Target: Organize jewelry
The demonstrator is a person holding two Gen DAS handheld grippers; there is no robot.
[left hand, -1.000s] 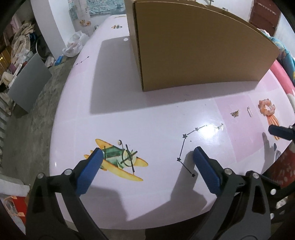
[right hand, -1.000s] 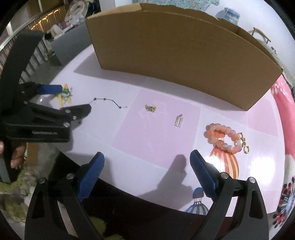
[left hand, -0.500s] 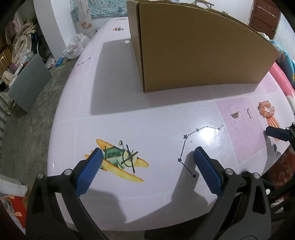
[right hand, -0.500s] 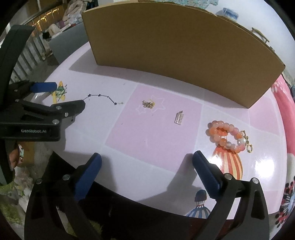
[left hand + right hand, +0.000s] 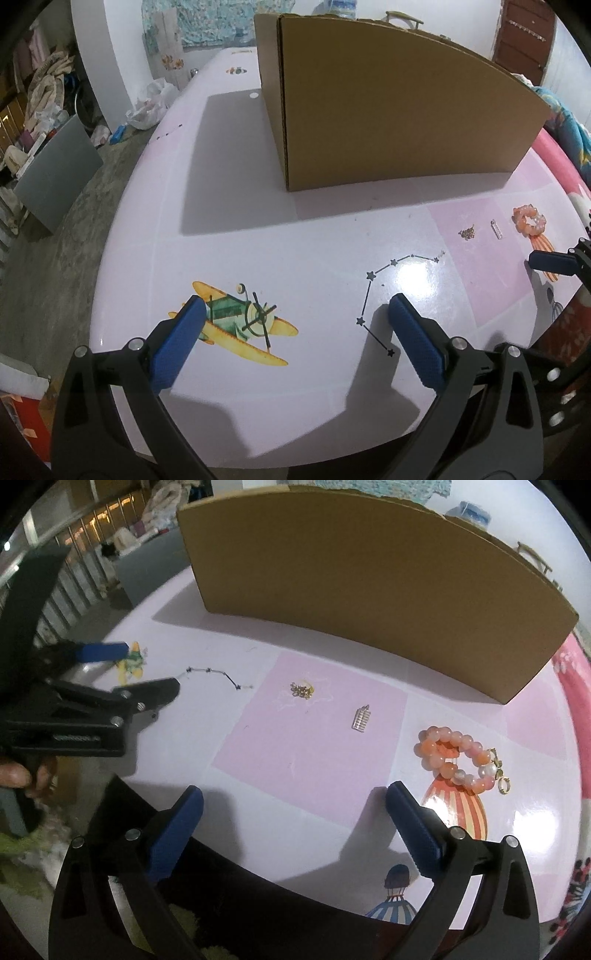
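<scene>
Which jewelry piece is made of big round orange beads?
The bead bracelet, farthest right on the table. The gold chain and small silver charm are tiny metal pieces.

The right gripper (image 5: 293, 806) is hovering with its jaws spread wide and empty over the pink table (image 5: 314, 760). Ahead, a small gold chain (image 5: 302, 690), a silver charm (image 5: 361, 720) and a peach bead bracelet (image 5: 456, 755) are lying apart before a cardboard box (image 5: 369, 590). The left gripper (image 5: 147, 672) is reaching in beside them.
</scene>
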